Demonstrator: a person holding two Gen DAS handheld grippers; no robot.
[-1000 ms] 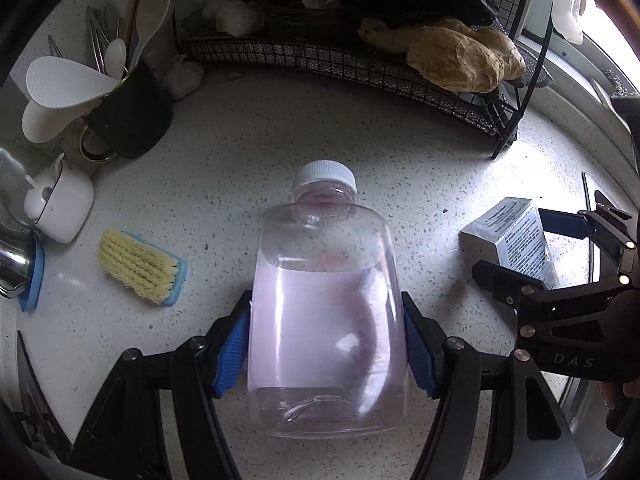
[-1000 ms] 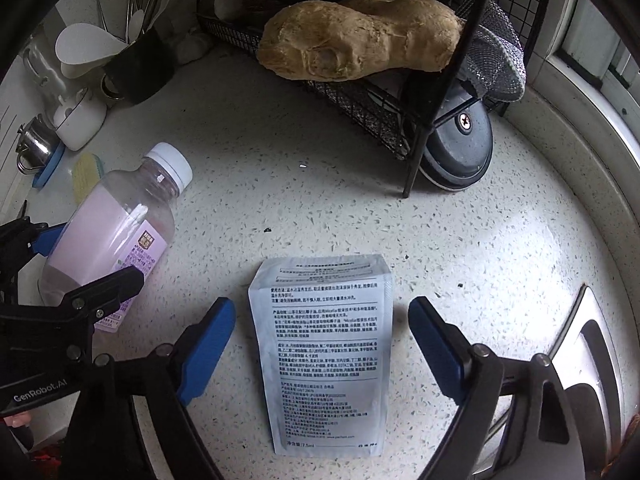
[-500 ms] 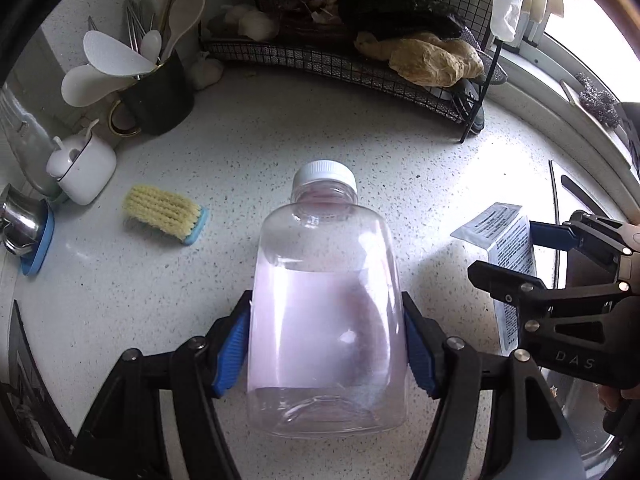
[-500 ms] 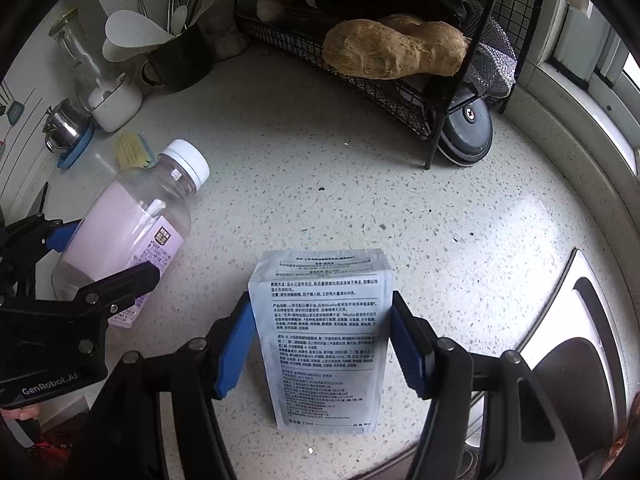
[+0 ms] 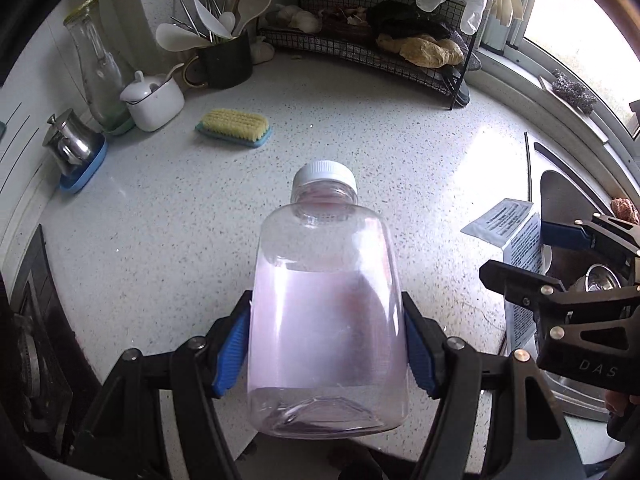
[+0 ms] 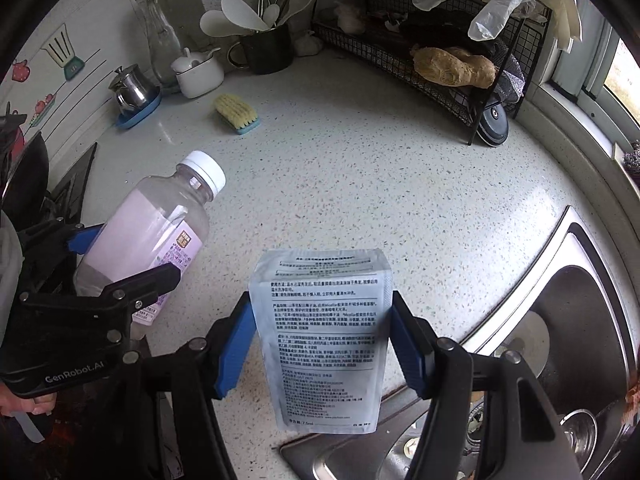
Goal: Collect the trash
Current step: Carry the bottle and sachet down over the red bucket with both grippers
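Blue pads of my left gripper point(image 5: 326, 344) clamp the clear bottle point(image 5: 326, 312) above the speckled worktop point(image 5: 168, 216). My right gripper point(image 6: 322, 340) fingers, having just closed, pinch the printed pouch point(image 6: 322, 336) by its edges. Only the right view shows the bottle's label and the steel sink point(image 6: 580, 320) fully, near right.

The clear plastic bottle with a white cap point(image 5: 326, 304) sits between the pads of the left gripper point(image 5: 326, 344). To its right, the right gripper point(image 6: 322, 340) holds the flat printed grey pouch point(image 6: 322, 336). Behind them on the speckled white counter point(image 5: 360, 128) lies the yellow scrub brush point(image 5: 234, 126), with the black wire rack point(image 5: 360, 52) farther back. The metal sink point(image 6: 580, 320) is on the right.
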